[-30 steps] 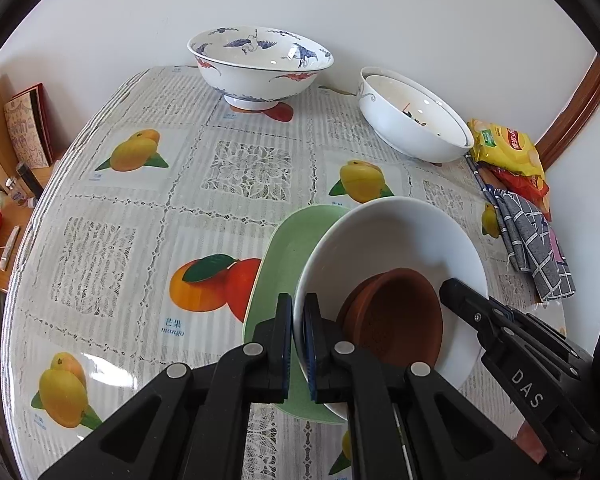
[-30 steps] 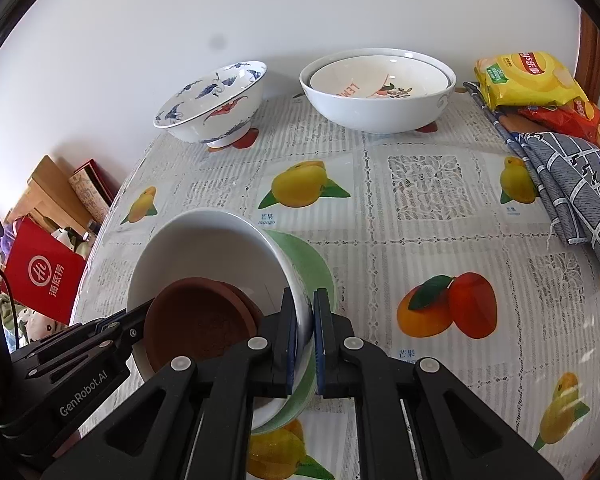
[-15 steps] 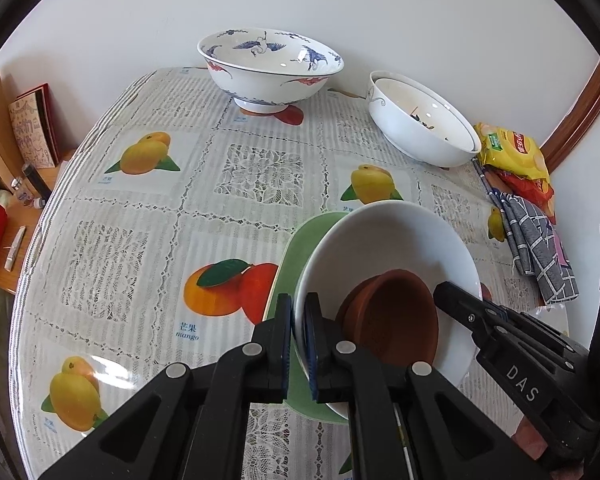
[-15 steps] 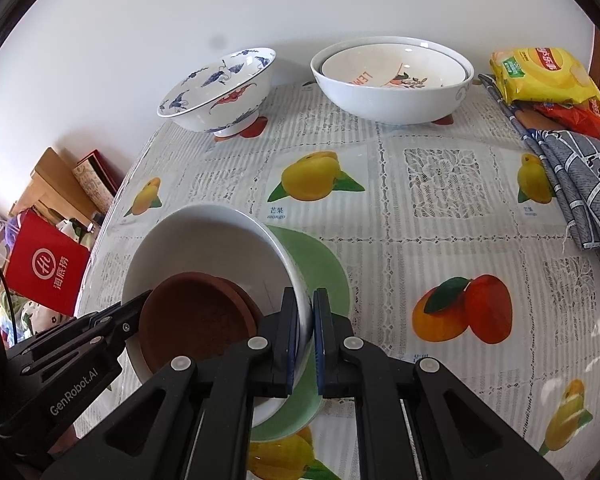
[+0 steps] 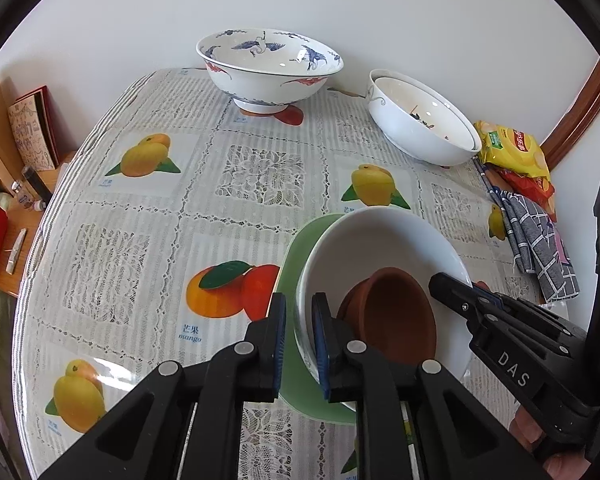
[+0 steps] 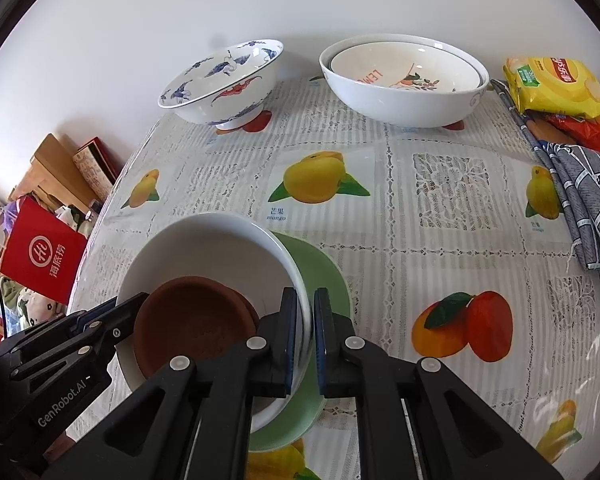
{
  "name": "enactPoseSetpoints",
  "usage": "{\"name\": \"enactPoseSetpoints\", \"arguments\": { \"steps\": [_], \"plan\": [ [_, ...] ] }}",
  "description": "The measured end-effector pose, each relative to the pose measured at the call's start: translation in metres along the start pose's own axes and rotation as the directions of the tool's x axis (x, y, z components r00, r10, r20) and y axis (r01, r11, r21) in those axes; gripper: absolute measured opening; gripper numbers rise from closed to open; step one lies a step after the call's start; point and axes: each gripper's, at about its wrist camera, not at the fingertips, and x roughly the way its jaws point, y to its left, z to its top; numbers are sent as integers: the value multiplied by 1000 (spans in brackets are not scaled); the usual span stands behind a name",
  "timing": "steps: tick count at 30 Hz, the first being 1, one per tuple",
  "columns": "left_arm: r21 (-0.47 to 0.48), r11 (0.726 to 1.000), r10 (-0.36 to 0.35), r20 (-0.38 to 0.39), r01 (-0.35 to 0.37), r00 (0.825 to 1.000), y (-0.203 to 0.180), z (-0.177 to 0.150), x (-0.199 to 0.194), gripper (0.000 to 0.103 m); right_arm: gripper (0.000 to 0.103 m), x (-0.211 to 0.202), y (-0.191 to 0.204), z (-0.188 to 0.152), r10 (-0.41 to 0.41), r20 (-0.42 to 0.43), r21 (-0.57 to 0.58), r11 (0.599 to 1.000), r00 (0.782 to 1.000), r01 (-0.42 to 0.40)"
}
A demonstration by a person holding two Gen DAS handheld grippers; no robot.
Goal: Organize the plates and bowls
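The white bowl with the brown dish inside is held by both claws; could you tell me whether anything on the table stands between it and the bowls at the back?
Nothing visible does. Between the white bowl and the nested bowls lies only bare tablecloth; the towel lies off to the side.

Stack of white bowl (image 5: pixel 384 240), brown bowl (image 5: pixel 396 316) and green plate (image 5: pixel 296 248) has moved across the tablecloth (image 5: pixel 140 248) toward the far wall, carried by left gripper (image 5: pixel 299 344) and right gripper (image 6: pixel 306 340). Blue-patterned bowl (image 5: pixel 268 68) and nested white bowls (image 5: pixel 420 120) now sit closer and look larger in both wrist views. More of the mango print shows on the near side of the stack.
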Motion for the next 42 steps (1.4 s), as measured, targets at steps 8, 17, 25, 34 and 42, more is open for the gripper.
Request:
{"name": "enactPoseSetpoints", "arguments": {
  "steps": [8,17,25,34,42],
  "plan": [
    [-8,1000,-5,-5,5,1000,3,-4,-7,23,18,-14,-3,-3,-22,26,-9,1000,999,22],
    [12,1000,8,52,-8,999,-1,-19,-45,34,32,-45,-3,-18,-58,69,-41,997,996,61],
    [103,994,3,173,-21,985,-33,-42,-101,57,49,-96,-10,-49,-89,136,-32,995,987,94],
    [174,984,-1,247,-44,969,-87,-75,-138,71,67,-176,-46,-88,-203,223,63,979,953,194],
    [204,978,-14,281,-45,960,-122,-98,-160,78,67,-216,-81,-113,-265,227,153,960,937,234]
  ]
}}
